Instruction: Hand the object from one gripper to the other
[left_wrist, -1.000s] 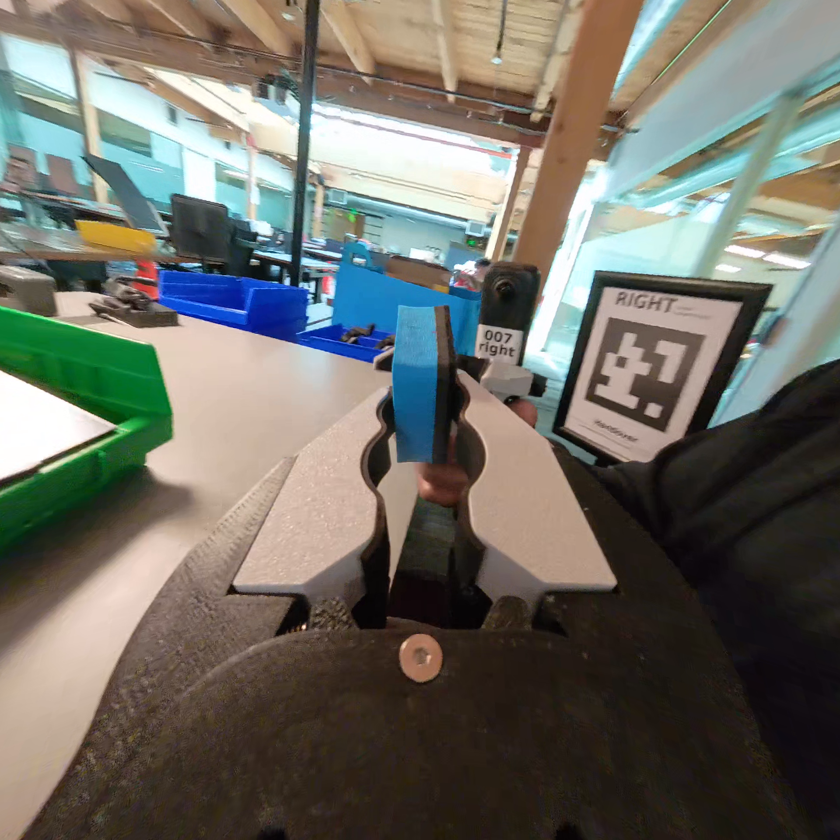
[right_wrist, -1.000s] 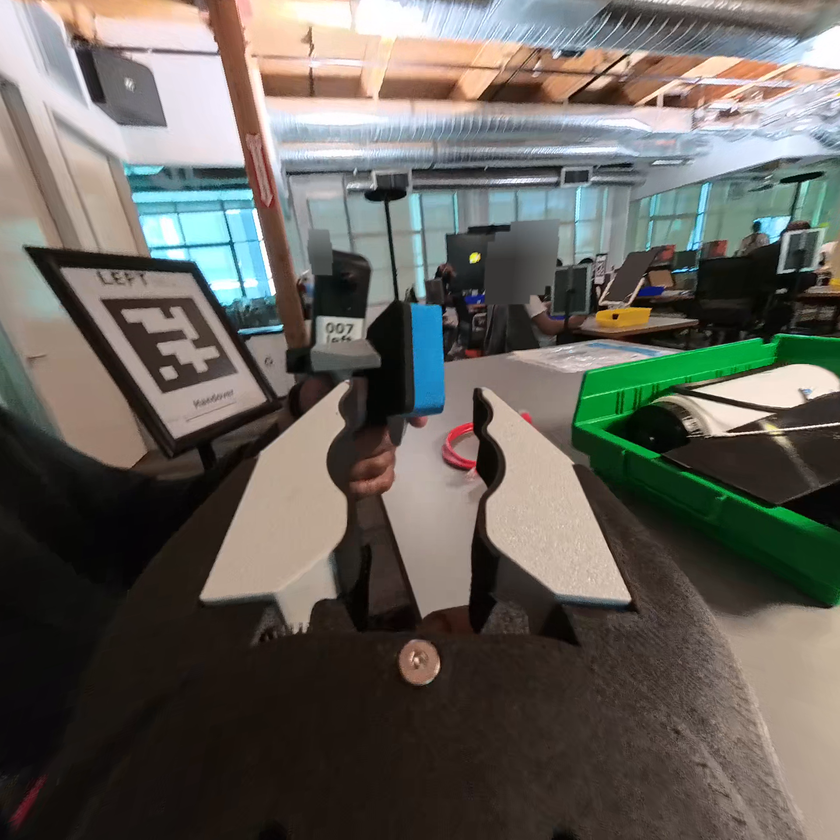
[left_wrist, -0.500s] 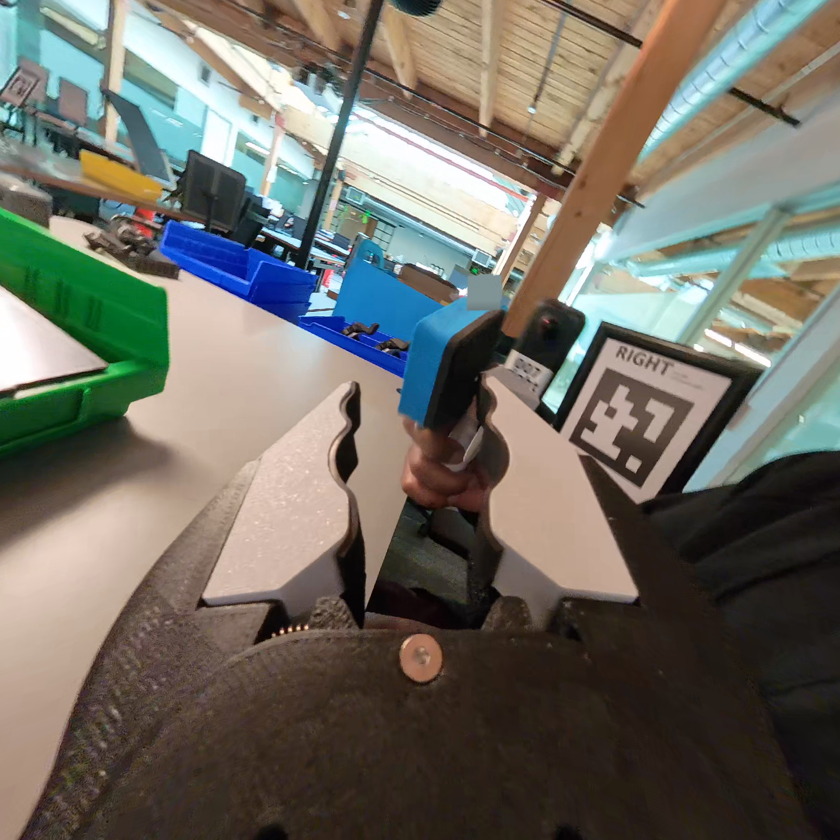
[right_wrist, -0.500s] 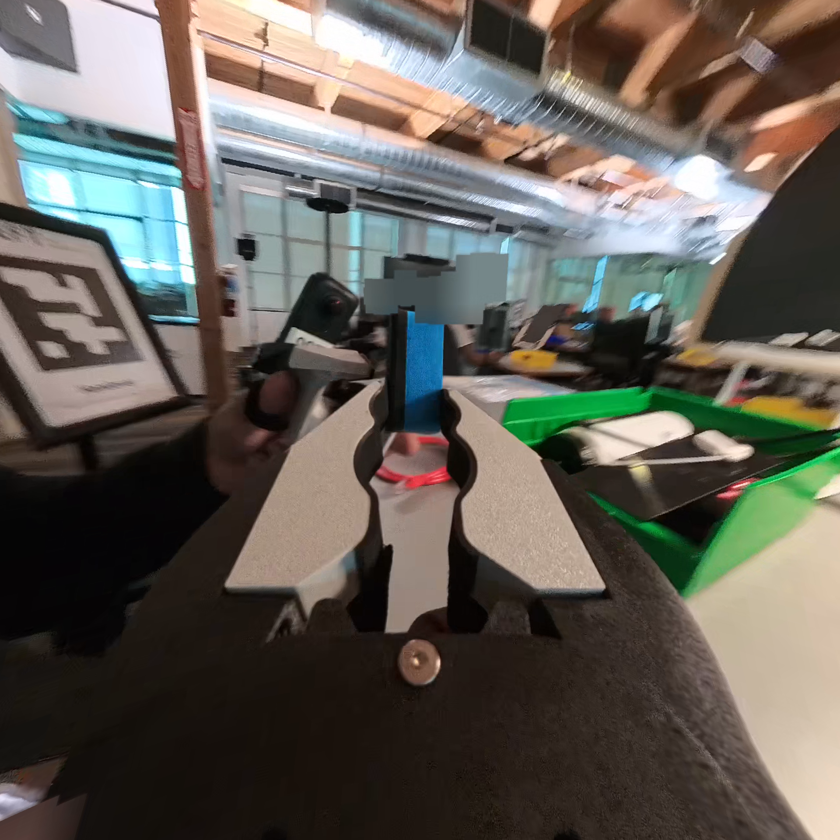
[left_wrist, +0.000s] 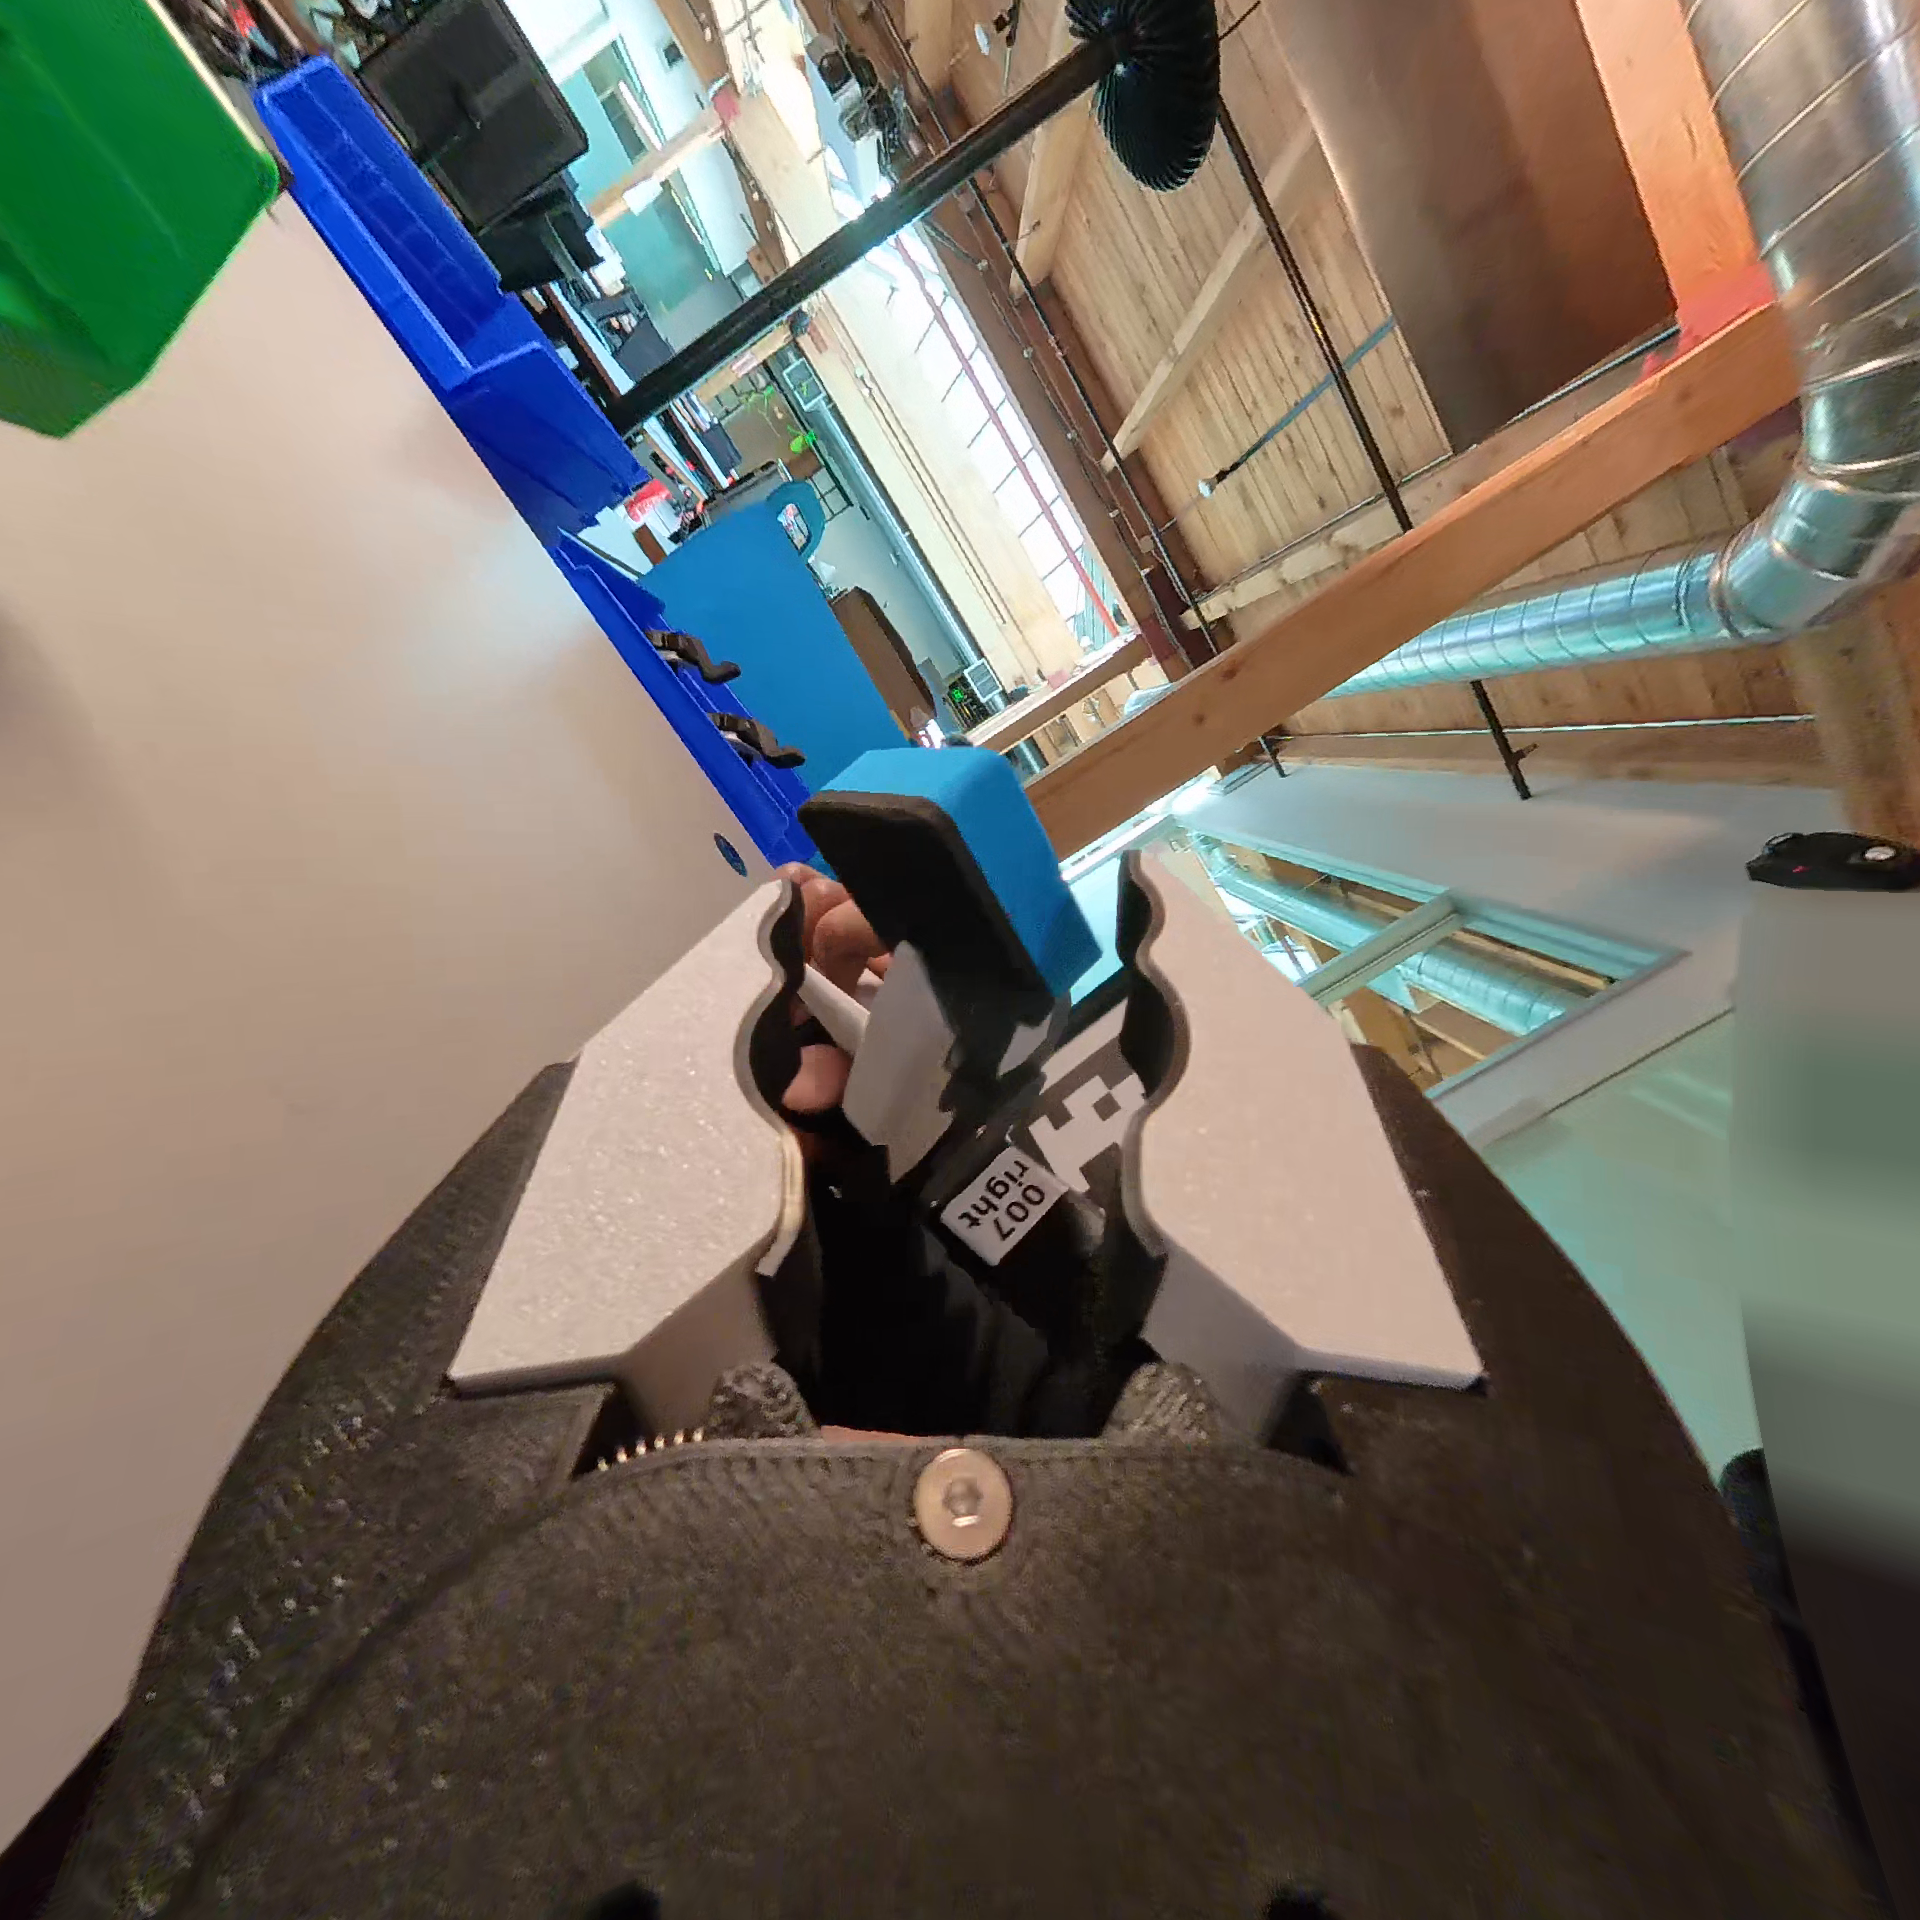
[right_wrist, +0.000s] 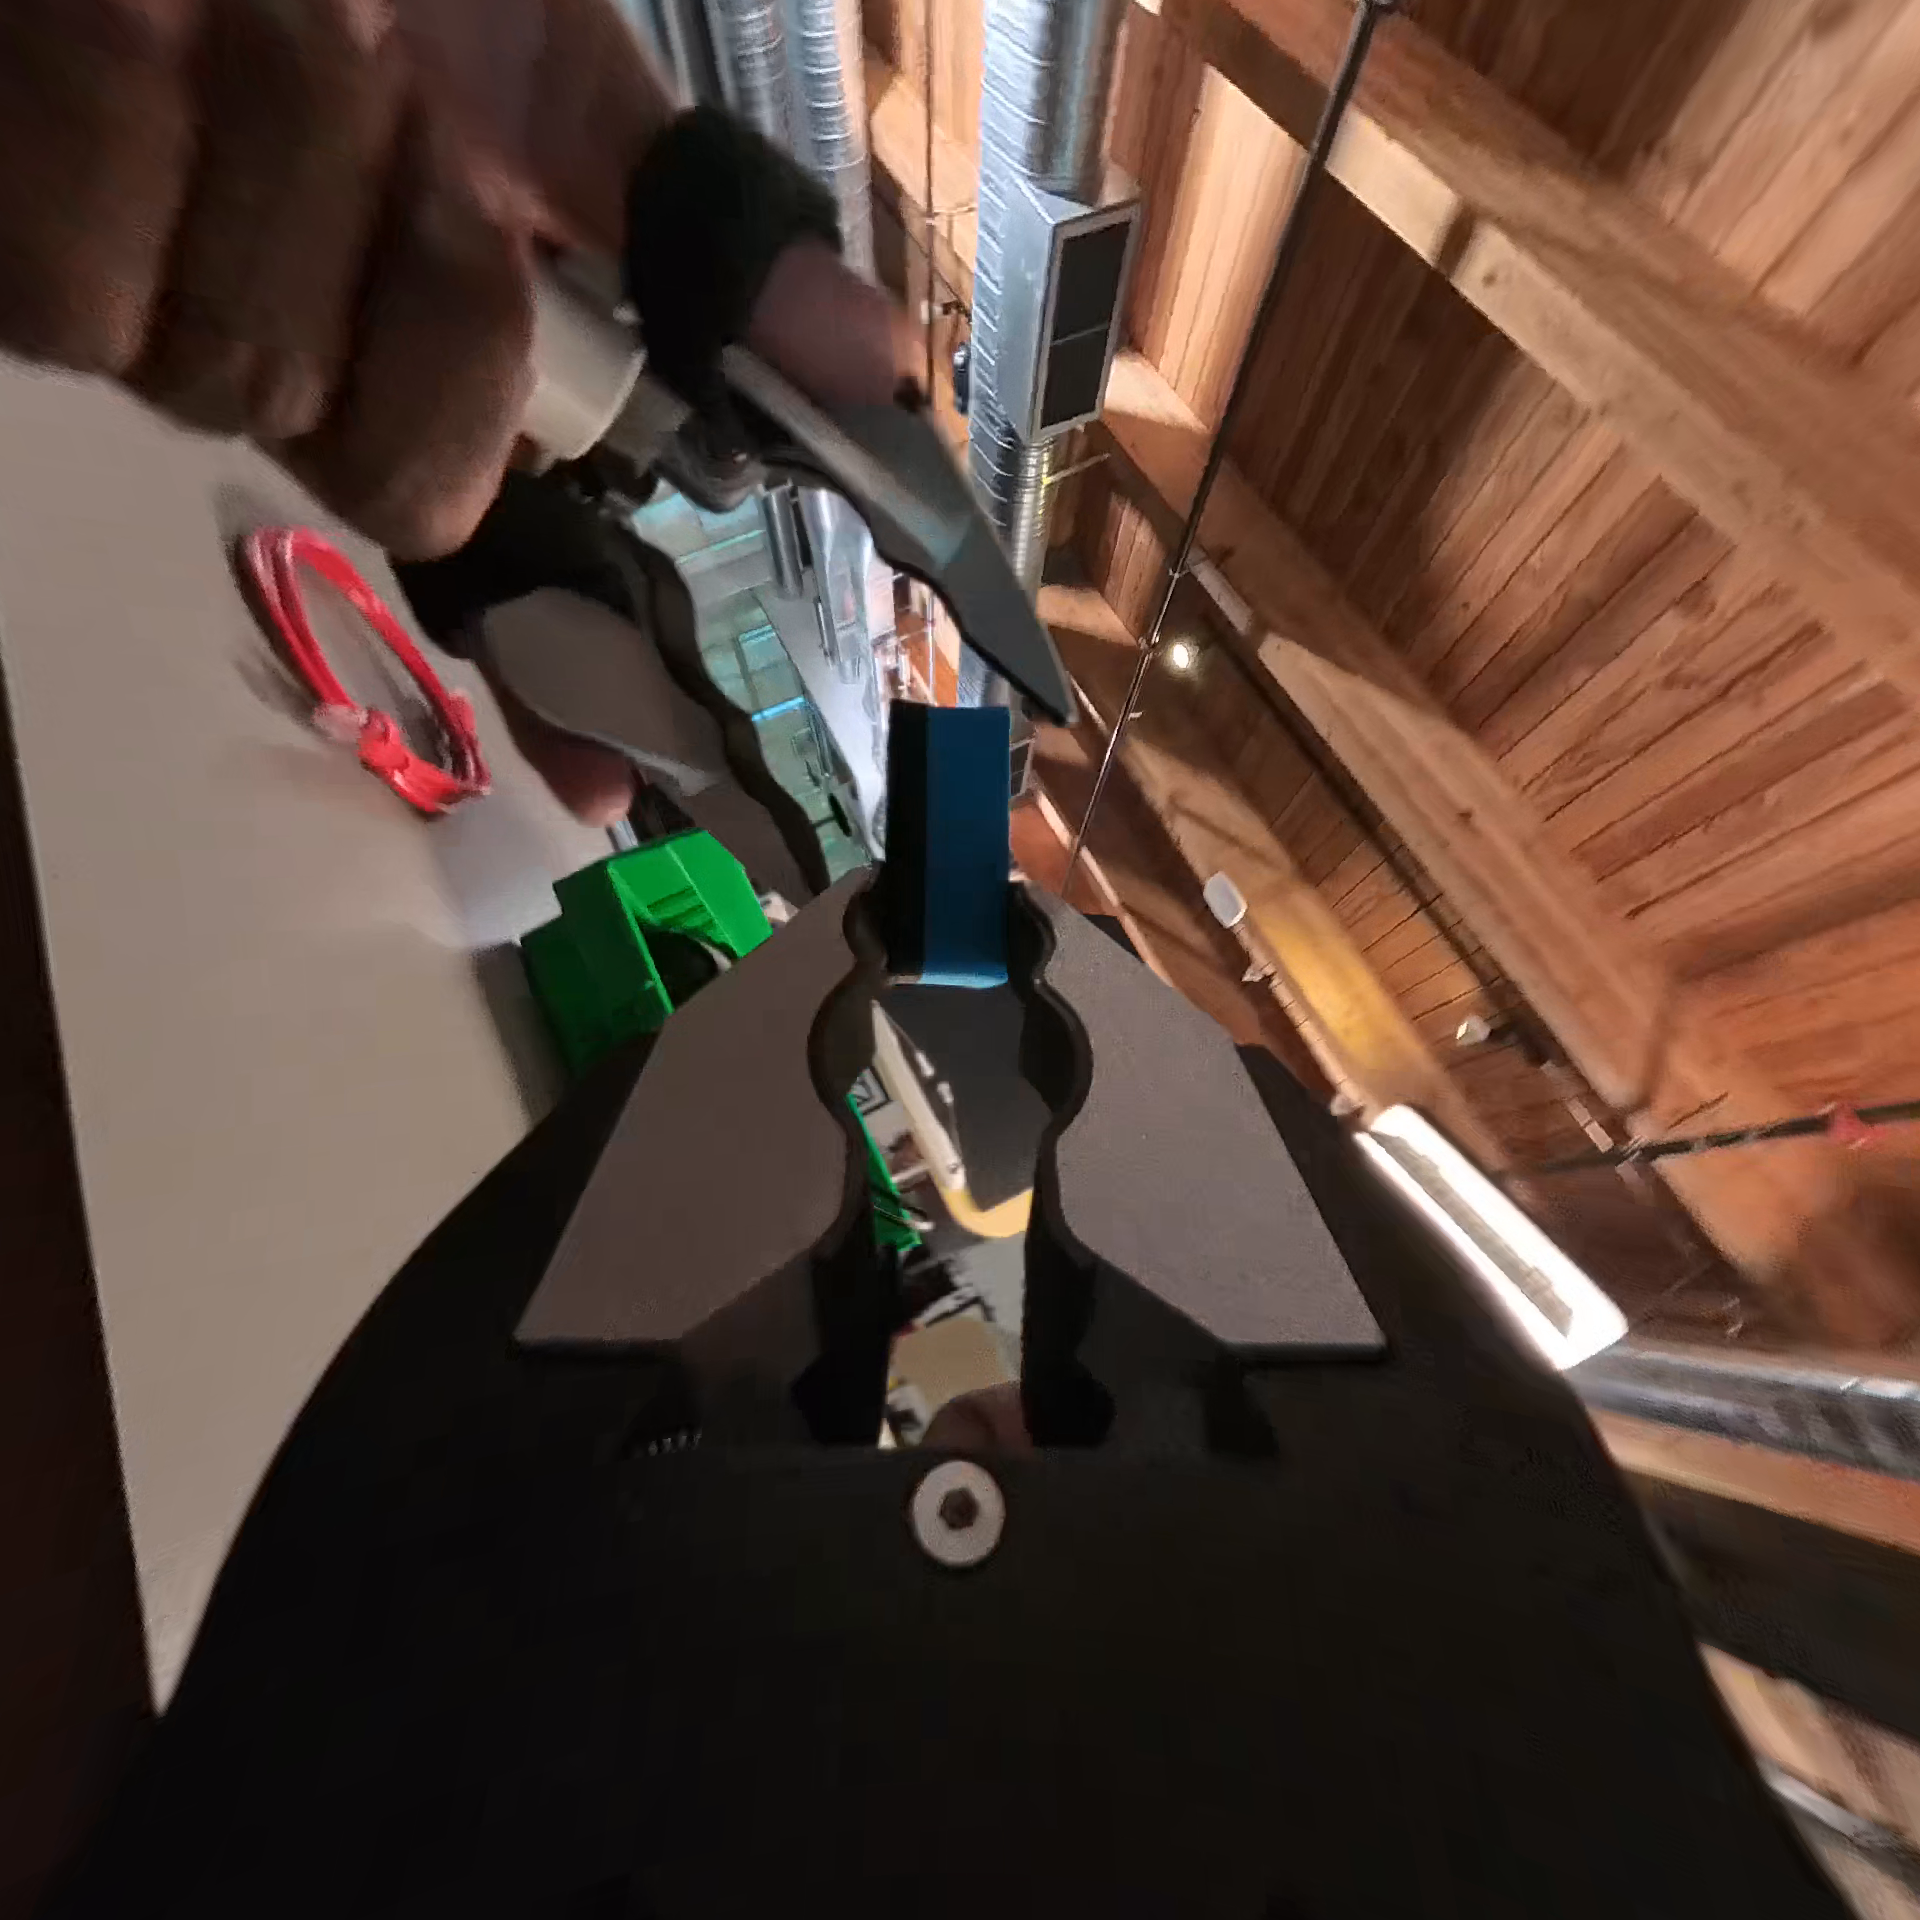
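Note:
The object is a foam block with a blue face and a black face (right_wrist: 951, 852). My right gripper (right_wrist: 940, 914) is shut on its lower end and holds it in the air. In the left wrist view the block (left_wrist: 977, 862) stands between the tips of my left gripper (left_wrist: 956, 894), which is open and apart from it. The right gripper (left_wrist: 956, 1029) shows there below the block, with a hand on it. In the right wrist view the left gripper's fingers (right_wrist: 914, 520) are spread on either side of the block's top.
A grey table (left_wrist: 260, 727) carries a green bin (left_wrist: 94, 208) and blue bins (left_wrist: 468, 343). A red cable coil (right_wrist: 364, 675) lies on the table near a green bin (right_wrist: 634, 956). A framed marker board (left_wrist: 1091, 1122) stands behind the right gripper. Both views are strongly tilted.
One second ago my left gripper was shut on the block and my right was open. The right shut on it, the left opened, and both grippers have since rolled sideways.

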